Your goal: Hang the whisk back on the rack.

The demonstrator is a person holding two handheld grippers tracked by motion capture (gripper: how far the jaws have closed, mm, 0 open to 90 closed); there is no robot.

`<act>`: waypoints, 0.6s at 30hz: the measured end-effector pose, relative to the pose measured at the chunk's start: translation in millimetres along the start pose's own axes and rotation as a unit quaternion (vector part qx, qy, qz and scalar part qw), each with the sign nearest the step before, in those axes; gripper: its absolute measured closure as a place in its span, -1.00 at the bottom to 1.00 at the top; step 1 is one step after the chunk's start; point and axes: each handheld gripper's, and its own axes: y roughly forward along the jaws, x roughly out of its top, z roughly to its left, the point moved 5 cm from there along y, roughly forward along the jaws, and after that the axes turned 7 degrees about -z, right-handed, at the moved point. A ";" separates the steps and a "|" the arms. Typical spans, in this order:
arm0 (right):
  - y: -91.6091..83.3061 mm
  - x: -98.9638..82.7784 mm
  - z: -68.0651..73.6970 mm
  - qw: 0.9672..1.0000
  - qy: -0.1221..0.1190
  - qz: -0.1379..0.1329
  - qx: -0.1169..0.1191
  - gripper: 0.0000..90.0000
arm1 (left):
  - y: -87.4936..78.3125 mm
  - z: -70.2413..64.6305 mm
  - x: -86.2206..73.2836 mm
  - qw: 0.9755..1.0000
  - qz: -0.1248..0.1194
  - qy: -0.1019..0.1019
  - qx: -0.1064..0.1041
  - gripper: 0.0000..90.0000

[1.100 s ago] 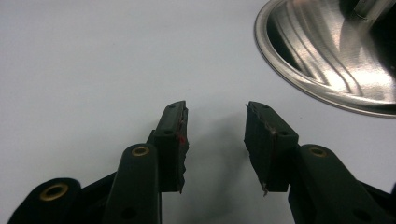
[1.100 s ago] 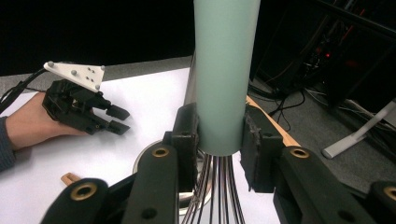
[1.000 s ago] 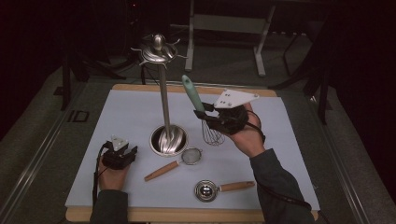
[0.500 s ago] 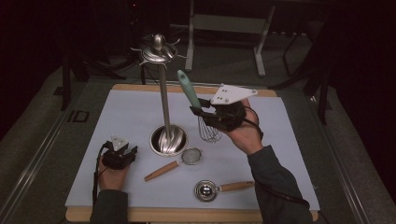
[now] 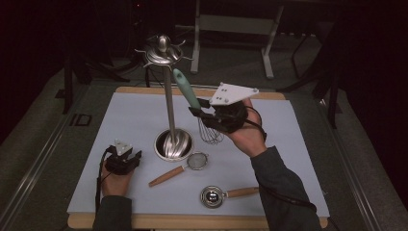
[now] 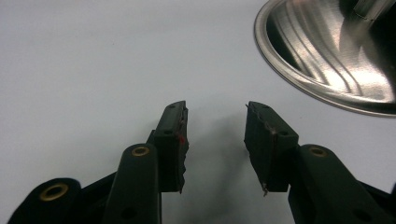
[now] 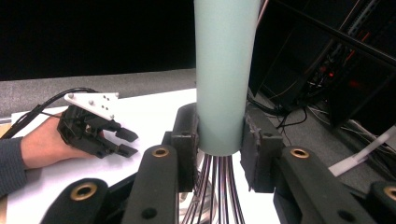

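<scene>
the right gripper (image 5: 201, 111) squeezes the green handle of a whisk (image 5: 188, 91) and holds it up off the white mat (image 5: 298, 144), with the wires hanging down and the handle leaning toward the tall metal stand (image 5: 167, 96). in the right gripper view its jaws press on both sides of the handle. the left gripper (image 6: 215, 135) rests low on the mat near the stand's round base (image 6: 327, 56), its jaws apart with nothing between them. a small strainer (image 5: 196, 161) and a metal scoop (image 5: 211, 196) lie on the mat.

High view looks down on the desk (image 5: 125, 120); claw cameras sit close, both perhaps sharing its white top.
</scene>
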 end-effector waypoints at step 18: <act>17.7 2.7 -3.1 1.000 0.003 0.012 -0.021 0.54 | 0.0 0.0 0.0 1.000 -0.001 -0.001 0.000 0.32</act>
